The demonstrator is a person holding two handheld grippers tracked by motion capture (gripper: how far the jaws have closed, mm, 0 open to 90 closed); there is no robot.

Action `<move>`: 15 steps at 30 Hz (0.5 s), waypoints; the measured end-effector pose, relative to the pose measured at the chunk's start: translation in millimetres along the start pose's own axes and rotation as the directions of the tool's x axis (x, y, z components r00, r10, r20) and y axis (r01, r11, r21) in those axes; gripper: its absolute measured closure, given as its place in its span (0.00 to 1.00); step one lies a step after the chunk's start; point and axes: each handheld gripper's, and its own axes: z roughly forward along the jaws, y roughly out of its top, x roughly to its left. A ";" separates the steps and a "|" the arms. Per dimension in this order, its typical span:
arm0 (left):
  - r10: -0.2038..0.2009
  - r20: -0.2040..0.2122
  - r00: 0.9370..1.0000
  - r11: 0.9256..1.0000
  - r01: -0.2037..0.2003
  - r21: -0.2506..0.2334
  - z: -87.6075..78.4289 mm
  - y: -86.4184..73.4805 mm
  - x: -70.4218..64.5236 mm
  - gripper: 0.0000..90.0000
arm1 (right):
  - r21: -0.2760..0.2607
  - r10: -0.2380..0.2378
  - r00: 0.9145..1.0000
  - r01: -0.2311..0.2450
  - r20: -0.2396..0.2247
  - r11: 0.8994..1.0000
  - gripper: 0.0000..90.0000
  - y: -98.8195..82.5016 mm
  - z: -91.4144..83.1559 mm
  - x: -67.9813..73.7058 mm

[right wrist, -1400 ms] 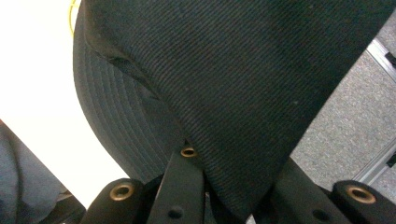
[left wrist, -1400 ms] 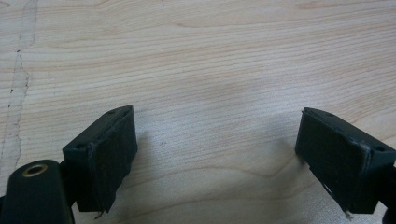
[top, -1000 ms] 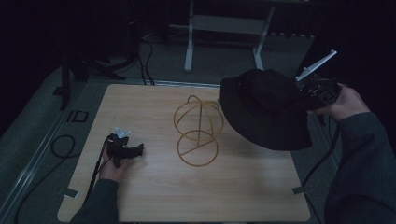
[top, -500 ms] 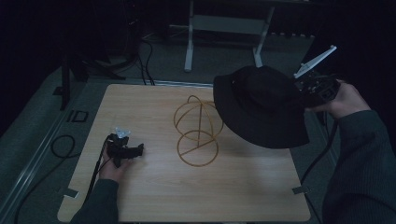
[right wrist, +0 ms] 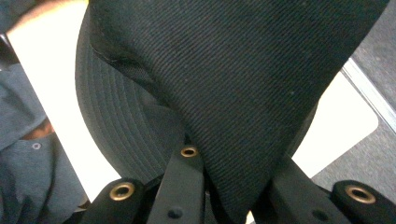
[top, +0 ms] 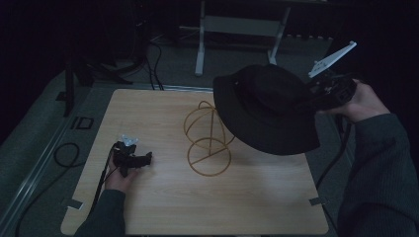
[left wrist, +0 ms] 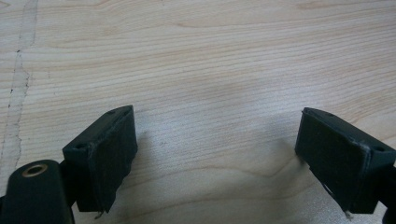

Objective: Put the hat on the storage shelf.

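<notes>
No legible txt showing anywhere, no labels, no brands, no nos., no signs, nothing reading on any obj.

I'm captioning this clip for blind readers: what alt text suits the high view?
The right gripper holds a black hat by its brim above a gold wire stand on a wooden table. The left gripper rests there, open.

Place: a dim lab or recording studio
Counter: pale wood counter standing alone, with metal brackets at its corners
Floor: grey carpet crossed by black cables
Background: white metal stand and dark equipment legs against blackness
</notes>
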 end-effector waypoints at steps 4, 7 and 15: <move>0.000 0.000 1.000 1.000 0.000 0.000 0.0 0.0 0.0 0.14 | -0.008 -0.014 1.000 0.014 -0.014 1.000 0.96 6.2 2.4 2.0; 0.000 0.000 1.000 1.000 0.000 0.000 0.0 0.0 0.0 0.14 | -0.010 -0.025 0.999 0.025 -0.022 1.000 0.96 10.4 6.2 3.1; 0.000 0.000 1.000 1.000 0.000 0.000 0.0 0.0 0.0 0.14 | -0.009 -0.046 0.998 0.045 -0.042 0.999 0.96 19.5 14.7 6.5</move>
